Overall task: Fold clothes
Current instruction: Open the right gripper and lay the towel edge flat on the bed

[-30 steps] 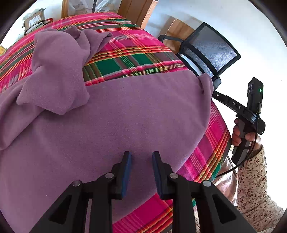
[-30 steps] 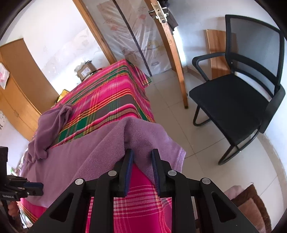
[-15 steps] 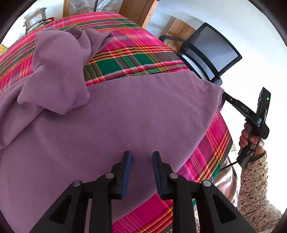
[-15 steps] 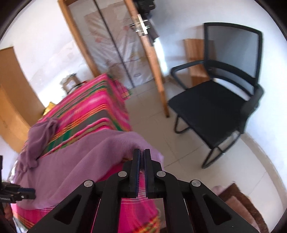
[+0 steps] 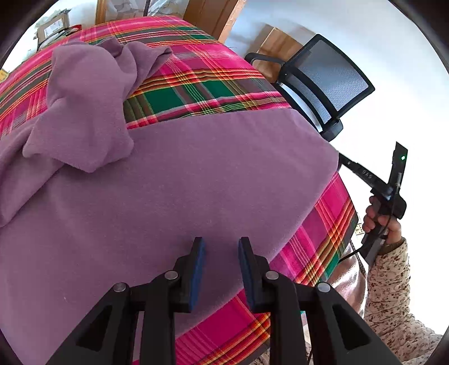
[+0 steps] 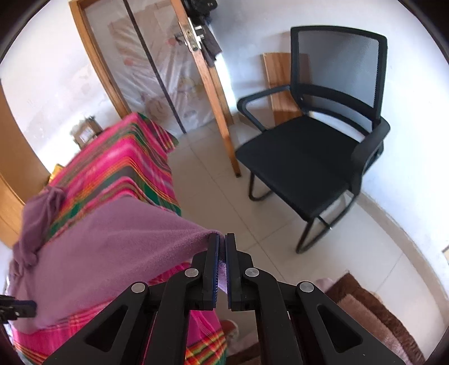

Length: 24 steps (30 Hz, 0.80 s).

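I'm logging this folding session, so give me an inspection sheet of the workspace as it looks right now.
Surface: table under a pink and green plaid cloth.
Job's things: purple garment spread across the near end, one part bunched in a heap farther back.
Clutter: cardboard box past the far end of the table.
Grippers: left hand-held gripper open, poised over the garment's near edge; right hand-held gripper shut on the garment's corner at the table's side.
Cables: black cable hanging from the right gripper's handle.
Surroundings: black mesh chair, wooden door frame, tiled floor, brown rug.
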Tool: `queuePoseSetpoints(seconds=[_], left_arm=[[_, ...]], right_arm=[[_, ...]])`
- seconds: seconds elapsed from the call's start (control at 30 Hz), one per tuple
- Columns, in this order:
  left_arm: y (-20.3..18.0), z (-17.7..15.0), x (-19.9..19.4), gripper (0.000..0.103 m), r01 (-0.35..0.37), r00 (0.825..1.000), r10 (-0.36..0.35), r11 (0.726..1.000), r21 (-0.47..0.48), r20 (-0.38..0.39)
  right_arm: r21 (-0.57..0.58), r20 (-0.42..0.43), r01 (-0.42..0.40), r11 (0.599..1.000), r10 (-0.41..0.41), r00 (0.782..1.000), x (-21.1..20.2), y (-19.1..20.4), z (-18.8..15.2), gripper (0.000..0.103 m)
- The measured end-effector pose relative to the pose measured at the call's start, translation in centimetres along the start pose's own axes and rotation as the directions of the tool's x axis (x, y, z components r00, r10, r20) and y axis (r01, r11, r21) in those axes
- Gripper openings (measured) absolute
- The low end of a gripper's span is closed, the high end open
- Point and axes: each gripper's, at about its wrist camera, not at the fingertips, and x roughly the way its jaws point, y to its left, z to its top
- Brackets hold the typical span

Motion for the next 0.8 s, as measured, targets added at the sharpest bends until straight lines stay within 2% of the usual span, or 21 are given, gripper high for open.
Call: queuePoseSetpoints(seconds=[0.13, 0.23, 0.3, 0.57, 0.67, 0.8], left_arm=[[0.0, -0.2, -0.2, 0.025, 0.005, 1.000, -0.005, 1.000, 0.000, 0.000], [0.2, -0.3, -0.5, 0.025, 0.011, 1.000, -0.011, 1.000, -0.002, 0.001], [0.4, -0.3, -0.6, 0.025, 0.021, 1.000, -0.021, 1.000, -0.007, 0.001], [1.4, -1.5, -1.3, 0.025, 0.055, 0.998, -0.056, 0.998, -0.018, -0.005], [1.8, -2.0, -1.6, 0.025, 0.060, 0.998, -0.060, 0.998, -0.024, 0.000], [2.2, -2.7, -2.1, 0.025, 0.067, 0.998, -0.066, 0.997, -0.031, 0.007]], right_arm=[[0.031, 0.026, 0.025, 0.999, -0.026, 0.999, -0.5, -0.2, -0.6, 0.005], [0.037, 0.099, 0.038, 0.999, -0.042, 0.994, -2.4, 0.4, -0.4, 0.005], [0.024, 0.118, 0.060, 0.998, -0.063, 0.991, -3.1, 0.7, -0.1, 0.005], [0.057, 0.056, 0.116, 0.992, -0.119, 0.991, -1.5, -0.1, -0.9, 0.005], [0.079, 0.070, 0.180, 0.980, -0.186, 0.980, -2.1, -0.7, -0.9, 0.001], [0.104, 0.059, 0.158, 0.982, -0.164, 0.985, -3.1, -1.7, -1.1, 0.001]])
